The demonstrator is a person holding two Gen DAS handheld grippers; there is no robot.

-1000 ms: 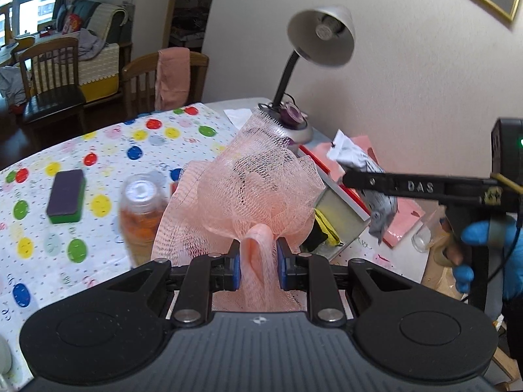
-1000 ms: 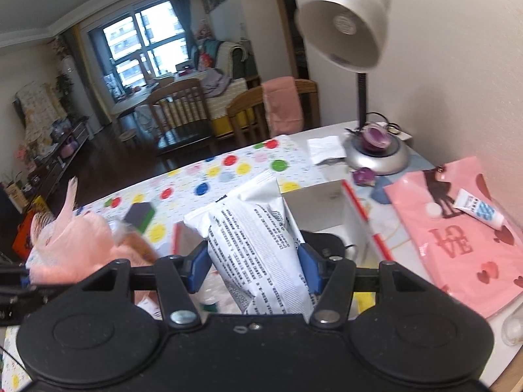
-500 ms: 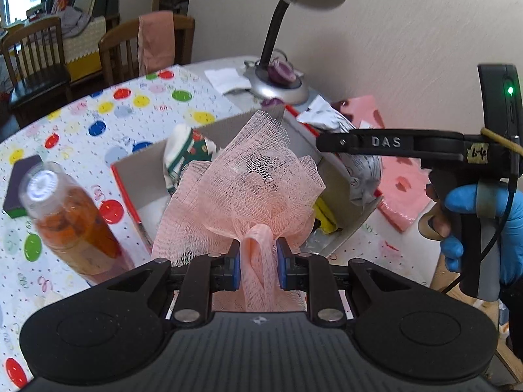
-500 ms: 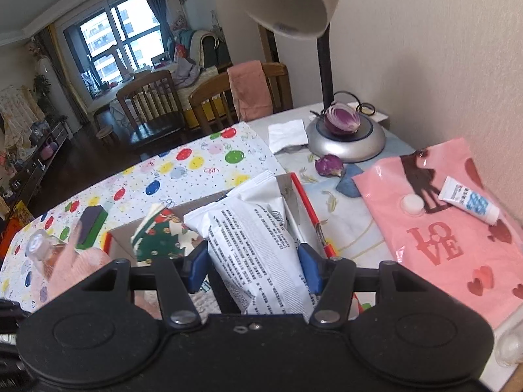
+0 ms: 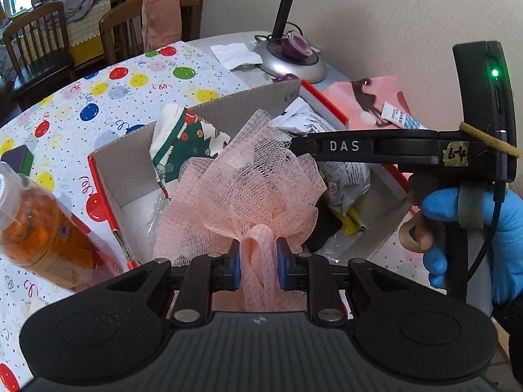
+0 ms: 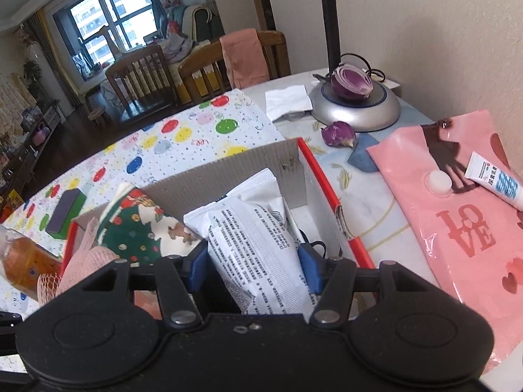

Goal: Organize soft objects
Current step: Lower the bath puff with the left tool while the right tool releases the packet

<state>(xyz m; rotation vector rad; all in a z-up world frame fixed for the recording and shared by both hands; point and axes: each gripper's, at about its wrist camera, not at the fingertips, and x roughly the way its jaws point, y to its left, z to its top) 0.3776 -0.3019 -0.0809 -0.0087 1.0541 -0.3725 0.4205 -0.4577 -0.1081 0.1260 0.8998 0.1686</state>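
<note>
The left tongs (image 5: 258, 263) pinch one pink mesh puff (image 5: 248, 189); the right tongs (image 6: 253, 266) clamp one white printed packet (image 6: 258, 258); both hang over one cardboard box (image 6: 235, 170). Inside lies one Christmas-print pouch (image 6: 137, 228); on the table (image 5: 137, 75) stand one orange bottle (image 5: 36, 235) and one sponge (image 6: 65, 210).

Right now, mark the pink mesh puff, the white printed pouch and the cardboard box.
pink mesh puff (image 5: 251, 189), left wrist view, on its bunched netting.
white printed pouch (image 6: 258, 251), right wrist view, on its text panel.
cardboard box (image 6: 228, 176), right wrist view, on its far wall.
</note>
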